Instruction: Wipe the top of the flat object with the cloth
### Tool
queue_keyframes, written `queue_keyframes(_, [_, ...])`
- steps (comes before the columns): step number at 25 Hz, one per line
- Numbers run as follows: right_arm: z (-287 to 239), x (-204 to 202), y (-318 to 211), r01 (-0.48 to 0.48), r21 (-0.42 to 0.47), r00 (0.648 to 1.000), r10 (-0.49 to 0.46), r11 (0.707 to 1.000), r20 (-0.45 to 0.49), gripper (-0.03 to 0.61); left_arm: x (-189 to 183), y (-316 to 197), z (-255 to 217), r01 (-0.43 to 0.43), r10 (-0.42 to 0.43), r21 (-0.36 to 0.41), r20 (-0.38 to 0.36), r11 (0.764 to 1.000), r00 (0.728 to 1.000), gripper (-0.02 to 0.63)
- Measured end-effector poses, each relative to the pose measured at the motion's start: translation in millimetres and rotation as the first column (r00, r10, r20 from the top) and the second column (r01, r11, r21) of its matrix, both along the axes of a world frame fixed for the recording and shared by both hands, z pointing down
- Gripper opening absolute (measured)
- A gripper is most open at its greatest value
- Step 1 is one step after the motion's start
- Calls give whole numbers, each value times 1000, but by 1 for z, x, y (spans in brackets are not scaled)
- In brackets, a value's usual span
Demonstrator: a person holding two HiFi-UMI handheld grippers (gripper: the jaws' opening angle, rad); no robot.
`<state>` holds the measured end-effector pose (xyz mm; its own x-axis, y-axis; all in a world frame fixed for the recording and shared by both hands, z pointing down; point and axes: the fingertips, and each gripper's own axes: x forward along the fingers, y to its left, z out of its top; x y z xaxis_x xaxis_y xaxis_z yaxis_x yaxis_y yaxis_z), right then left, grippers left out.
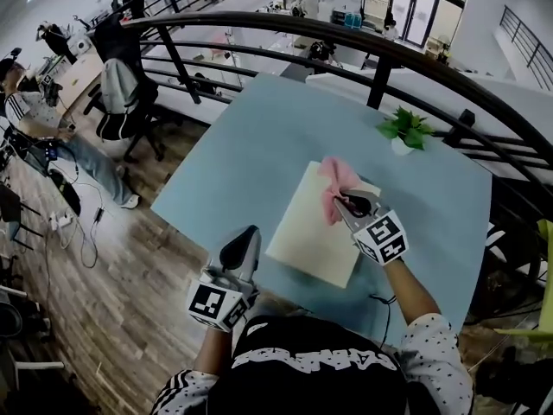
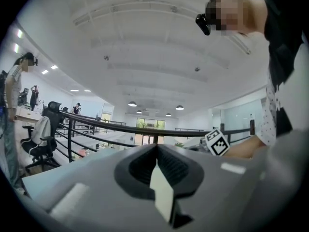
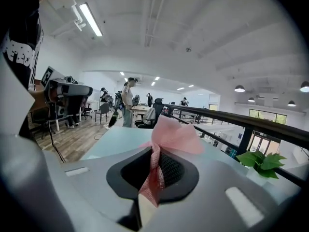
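Observation:
A cream flat board [image 1: 311, 232] lies on the light blue table [image 1: 251, 145]. A pink cloth [image 1: 335, 180] hangs over the board's far right part, pinched in my right gripper [image 1: 352, 204], which is shut on it. In the right gripper view the pink cloth [image 3: 169, 139] sticks up from between the closed jaws. My left gripper [image 1: 242, 247] hovers near the table's front edge, left of the board, shut with nothing in it. The left gripper view shows its jaws closed and the right gripper's marker cube [image 2: 217, 142] beyond.
A small potted green plant [image 1: 404, 131] stands on the table behind the board. A black railing [image 1: 346, 33] curves round the table's far side. To the left are wooden floor, office chairs [image 1: 121, 102] and a seated person [image 1: 52, 137].

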<state>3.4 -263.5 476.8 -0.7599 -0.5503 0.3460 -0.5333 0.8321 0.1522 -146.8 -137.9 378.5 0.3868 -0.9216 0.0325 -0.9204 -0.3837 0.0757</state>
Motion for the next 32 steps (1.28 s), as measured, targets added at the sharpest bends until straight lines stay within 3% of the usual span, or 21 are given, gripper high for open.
queue_keyframes(10, [54,-26,-72,-8,-50,972,-4,999,-237,29,-22,-27,13,5,-5,-27,3,1000,1000,0])
queue_keyframes(20, [86,-42,-127,-67,-8,892,56,998,-449,28,-55,-56,6,-43,43,-18,0,999,999,0])
queue_keyframes(29, [119,-53,-153,-93,-4,814,73,996,-576,28,-81,-71,4,-61,61,-54,1,997,998,0])
queue_keyframes(32, [123,-54,-156,-98,-5,808,76,995,-584,19,-89,-73,7,-53,54,-48,10,997,999,0])
